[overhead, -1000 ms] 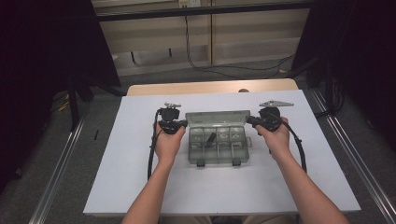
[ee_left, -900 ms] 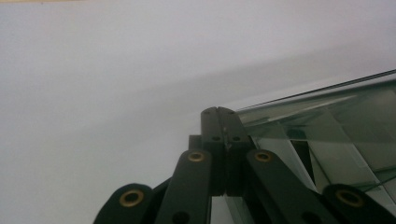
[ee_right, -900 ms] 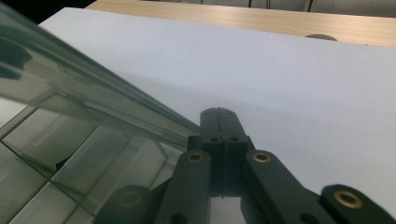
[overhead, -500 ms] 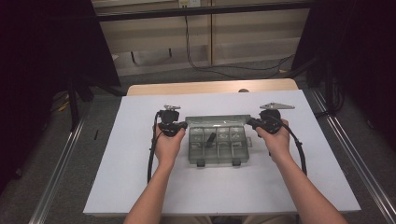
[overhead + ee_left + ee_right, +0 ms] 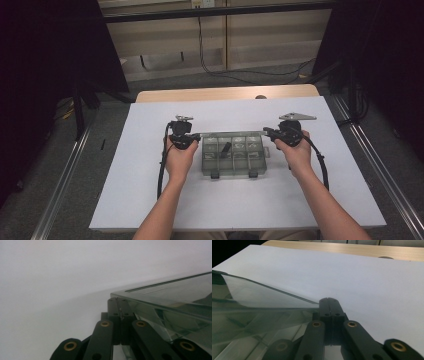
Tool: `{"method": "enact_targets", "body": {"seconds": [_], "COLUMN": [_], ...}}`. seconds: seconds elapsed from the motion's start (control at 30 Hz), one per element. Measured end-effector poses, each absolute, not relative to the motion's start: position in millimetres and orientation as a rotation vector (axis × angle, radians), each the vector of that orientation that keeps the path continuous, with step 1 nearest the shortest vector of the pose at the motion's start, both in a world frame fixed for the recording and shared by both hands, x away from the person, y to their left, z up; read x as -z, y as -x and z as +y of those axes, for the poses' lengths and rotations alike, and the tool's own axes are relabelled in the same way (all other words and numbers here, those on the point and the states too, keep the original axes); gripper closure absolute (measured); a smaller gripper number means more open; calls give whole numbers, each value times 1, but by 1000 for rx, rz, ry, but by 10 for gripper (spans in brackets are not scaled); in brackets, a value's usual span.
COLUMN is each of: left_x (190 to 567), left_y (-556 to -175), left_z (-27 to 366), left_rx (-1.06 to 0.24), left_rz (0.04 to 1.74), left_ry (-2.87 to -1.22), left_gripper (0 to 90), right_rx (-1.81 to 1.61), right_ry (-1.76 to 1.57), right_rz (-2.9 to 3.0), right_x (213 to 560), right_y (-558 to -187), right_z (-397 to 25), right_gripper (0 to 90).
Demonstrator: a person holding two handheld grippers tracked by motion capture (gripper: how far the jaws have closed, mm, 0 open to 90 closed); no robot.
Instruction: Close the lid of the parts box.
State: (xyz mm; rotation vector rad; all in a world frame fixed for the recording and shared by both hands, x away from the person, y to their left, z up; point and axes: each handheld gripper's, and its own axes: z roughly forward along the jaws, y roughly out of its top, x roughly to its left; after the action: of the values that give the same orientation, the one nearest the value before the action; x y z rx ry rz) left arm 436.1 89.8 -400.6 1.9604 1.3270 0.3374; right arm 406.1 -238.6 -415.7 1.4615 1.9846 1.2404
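Two grippers sit at the far corners of a clear compartment box (image 5: pixel 234 154) that lies on the white sheet (image 5: pixel 150 200) covering the counter (image 5: pixel 225 93). The left gripper (image 5: pixel 196 135) is held in the person's left hand (image 5: pixel 179 159); in the left gripper view its jaws are pressed together, and the box's raised clear lid (image 5: pixel 175 295) begins right at their tips and runs off to their right, though whether they pinch its corner I cannot tell. The right gripper (image 5: pixel 266 132), in the right hand (image 5: pixel 296 154), shows the same: jaws clenched flat against each other, with the lid's thin edge (image 5: pixel 269 293) meeting their tips and stretching away to their left. Between the two pairs of jaws, inside the box, a small dark part (image 5: pixel 225 148) lies in one of the middle compartments.
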Motion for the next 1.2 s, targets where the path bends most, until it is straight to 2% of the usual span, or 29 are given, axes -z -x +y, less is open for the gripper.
{"method": "enact_targets", "body": {"seconds": [1.2], "left_x": [406], "left_y": [-431], "left_z": [92], "left_rx": [-308], "left_rz": [1328], "left_ry": [-1987], "left_gripper": [900], "right_rx": [-1237], "right_ry": [-1433], "right_rz": [1994], "right_x": [421], "right_y": [-397], "right_z": [-238], "right_gripper": [900]}}
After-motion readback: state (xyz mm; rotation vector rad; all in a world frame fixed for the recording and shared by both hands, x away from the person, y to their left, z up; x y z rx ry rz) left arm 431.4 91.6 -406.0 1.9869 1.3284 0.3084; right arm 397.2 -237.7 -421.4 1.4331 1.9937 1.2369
